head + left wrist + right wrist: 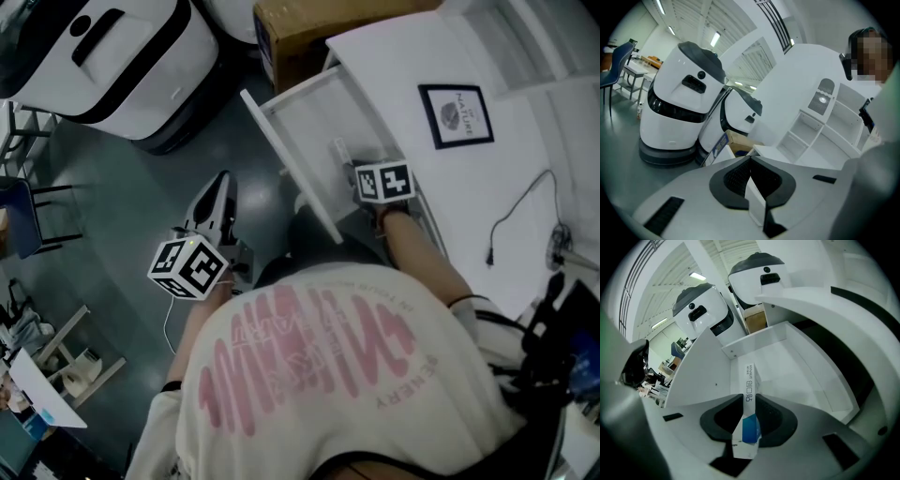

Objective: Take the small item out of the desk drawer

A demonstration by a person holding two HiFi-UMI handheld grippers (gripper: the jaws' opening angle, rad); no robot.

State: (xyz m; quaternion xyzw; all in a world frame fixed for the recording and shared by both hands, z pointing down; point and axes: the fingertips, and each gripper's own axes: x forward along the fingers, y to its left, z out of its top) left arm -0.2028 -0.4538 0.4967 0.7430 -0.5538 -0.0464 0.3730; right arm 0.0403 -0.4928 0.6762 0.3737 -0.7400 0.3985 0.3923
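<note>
Sitting within the walls of the pulled-out drawer (801,366), the small box (748,380) is a slim white carton with dark print along its side and a blue patch at its near end. It runs lengthwise between the jaws of the right tongs (750,396), which have closed in on it: the dark pads press its two long faces, with its far end reaching past the tips and its near end back in the throat. Whether its underside touches the drawer floor cannot be told. In the head view the right tongs reach steeply down into the drawer, the marker cube (384,180) uppermost.

The drawer is white and shallow, drawn out from under the curved white bench (525,122). A framed card (457,114) lies on the bench top, and a thin dark cable (520,202) trails across it nearer the person.

The left tongs (751,158) are held well apart from the drawer, out over the grey floor (112,187), pointing nearly level. Their jaws are brought together at the tips and grip nothing.

Beyond them stand two large white machines (679,103) with dark tops, and a cardboard carton (319,28) sits on the floor by the bench. The person's pale shirt (319,375) with pink lettering fills the lower part of the head view.
</note>
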